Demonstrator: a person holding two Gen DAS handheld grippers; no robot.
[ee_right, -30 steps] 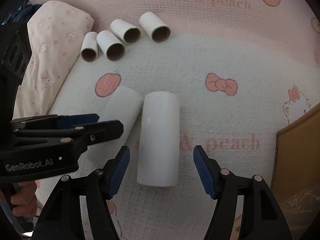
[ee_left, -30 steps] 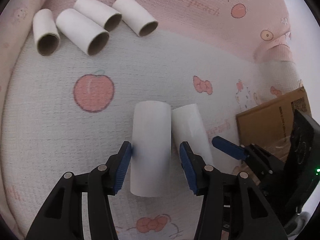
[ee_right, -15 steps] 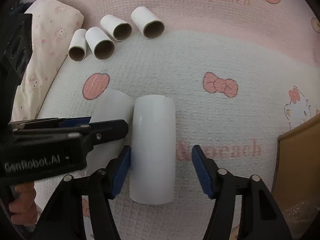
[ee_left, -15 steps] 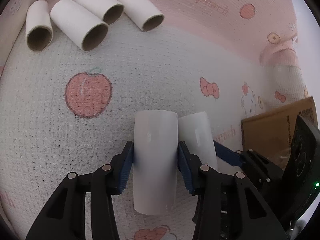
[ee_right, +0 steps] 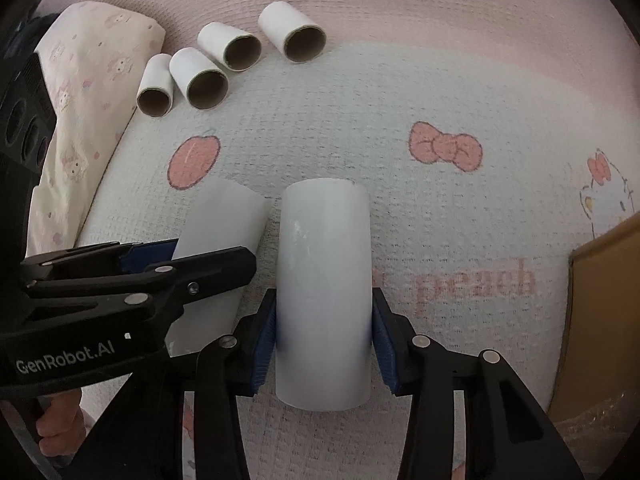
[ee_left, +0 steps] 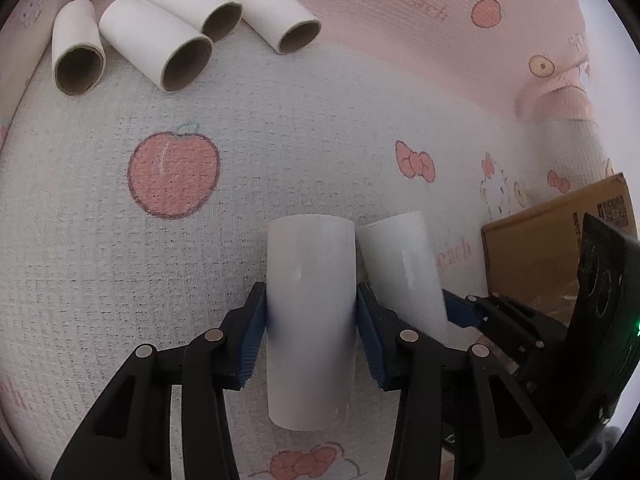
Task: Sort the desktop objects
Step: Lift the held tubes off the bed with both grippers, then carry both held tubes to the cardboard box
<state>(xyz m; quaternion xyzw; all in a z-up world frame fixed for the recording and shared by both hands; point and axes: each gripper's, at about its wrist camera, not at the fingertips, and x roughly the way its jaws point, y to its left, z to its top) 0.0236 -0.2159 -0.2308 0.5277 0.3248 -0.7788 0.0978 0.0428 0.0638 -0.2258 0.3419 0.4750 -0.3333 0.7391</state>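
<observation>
Two smooth white plastic tubes lie side by side on a pink and white cartoon mat. My left gripper (ee_left: 311,320) is shut on the left white tube (ee_left: 311,304), its blue pads pressed on both sides. My right gripper (ee_right: 323,328) is shut on the right white tube (ee_right: 324,288). The right tube also shows in the left wrist view (ee_left: 400,268), and the left tube in the right wrist view (ee_right: 218,248). Several cardboard rolls (ee_left: 160,40) lie in a row at the far left, also in the right wrist view (ee_right: 232,56).
A brown cardboard box (ee_left: 552,240) stands at the right edge of the mat, also in the right wrist view (ee_right: 600,320). A patterned pillow (ee_right: 80,100) lies along the left side. The mat (ee_left: 280,140) stretches between the tubes and the rolls.
Both grippers have closed from open onto their white tubes. The left shut first, then the right. Both cameras have moved slightly forward.
</observation>
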